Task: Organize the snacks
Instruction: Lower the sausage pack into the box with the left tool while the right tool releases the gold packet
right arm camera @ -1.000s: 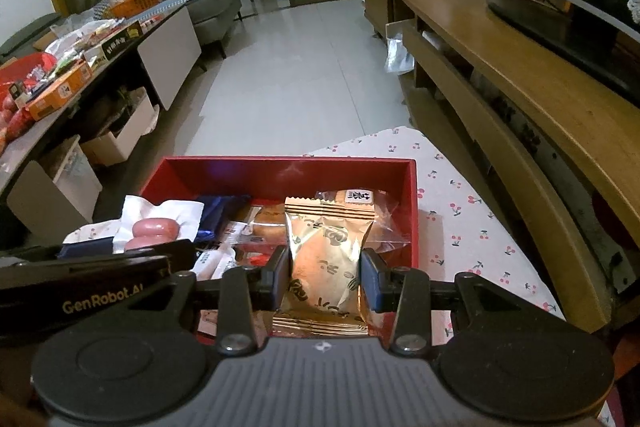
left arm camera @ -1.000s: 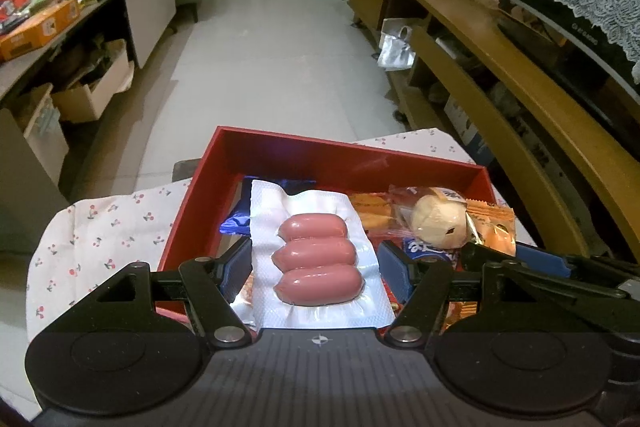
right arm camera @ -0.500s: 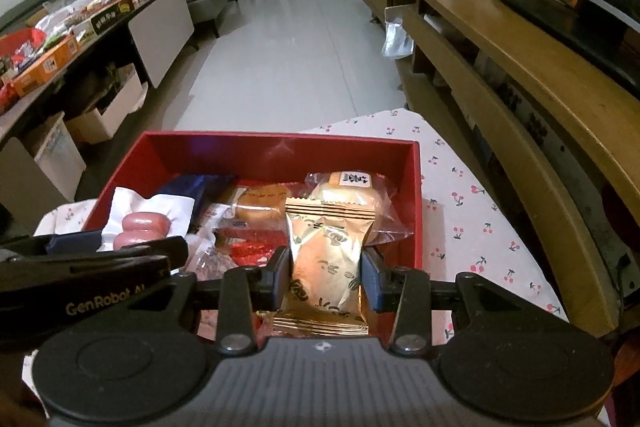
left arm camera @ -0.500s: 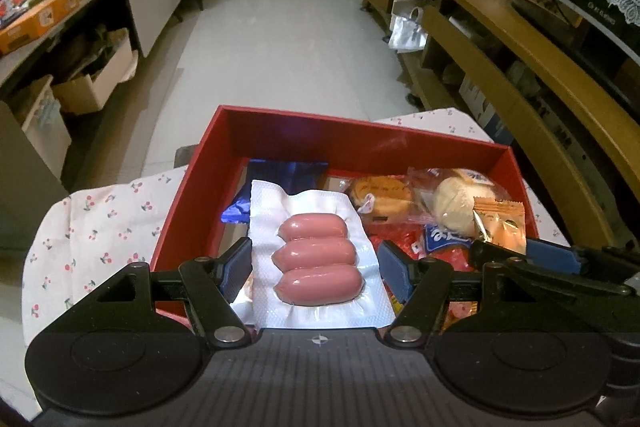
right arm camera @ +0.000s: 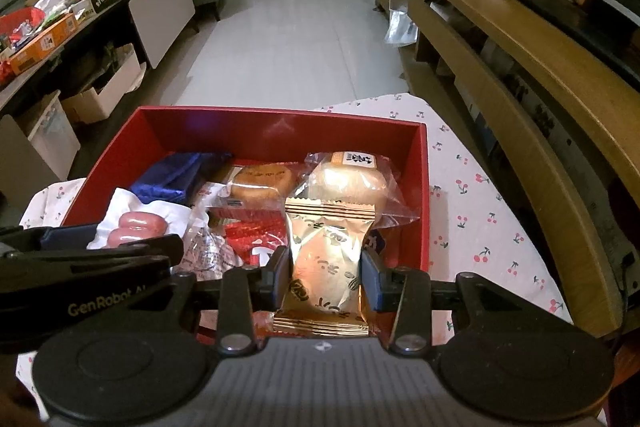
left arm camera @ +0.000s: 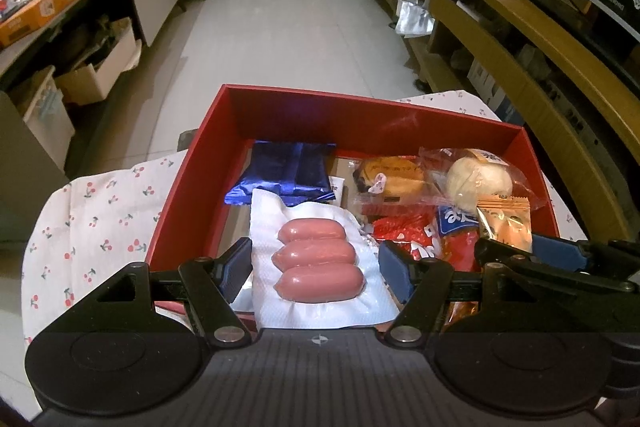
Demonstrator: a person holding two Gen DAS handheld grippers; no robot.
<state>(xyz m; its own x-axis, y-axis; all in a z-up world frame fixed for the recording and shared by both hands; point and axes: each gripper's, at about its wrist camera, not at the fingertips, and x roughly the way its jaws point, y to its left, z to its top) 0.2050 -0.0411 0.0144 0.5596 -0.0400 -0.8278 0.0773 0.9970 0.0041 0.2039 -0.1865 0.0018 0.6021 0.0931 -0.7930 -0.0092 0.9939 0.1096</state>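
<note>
A red box [left arm camera: 360, 109] [right arm camera: 280, 131] sits on a cherry-print cloth [left arm camera: 92, 223] [right arm camera: 480, 211]. Inside lie a blue packet [left arm camera: 280, 173] [right arm camera: 172, 179], a round cake in clear wrap [left arm camera: 390, 175] [right arm camera: 262, 181], a pale bun [left arm camera: 478, 181] [right arm camera: 352, 179] and a red packet [left arm camera: 400, 231]. My left gripper [left arm camera: 316, 271] is shut on a white pack of three pink sausages [left arm camera: 316, 251], held over the box's near left part. My right gripper [right arm camera: 325, 273] is shut on a gold-wrapped pastry packet [right arm camera: 326, 259] over the near right part. Each gripper shows at the edge of the other's view.
A long wooden shelf unit [left arm camera: 520, 27] [right arm camera: 520, 39] runs along the right, close to the table. On the left stands a low cabinet [right arm camera: 160, 7] loaded with boxes and snacks, with cardboard boxes [left arm camera: 100, 75] on the floor. Tiled floor [left arm camera: 288, 7] lies beyond the box.
Both grippers have come down a little toward the red box, which now fills more of each view. The grips on the sausage pack and the gold packet are unchanged.
</note>
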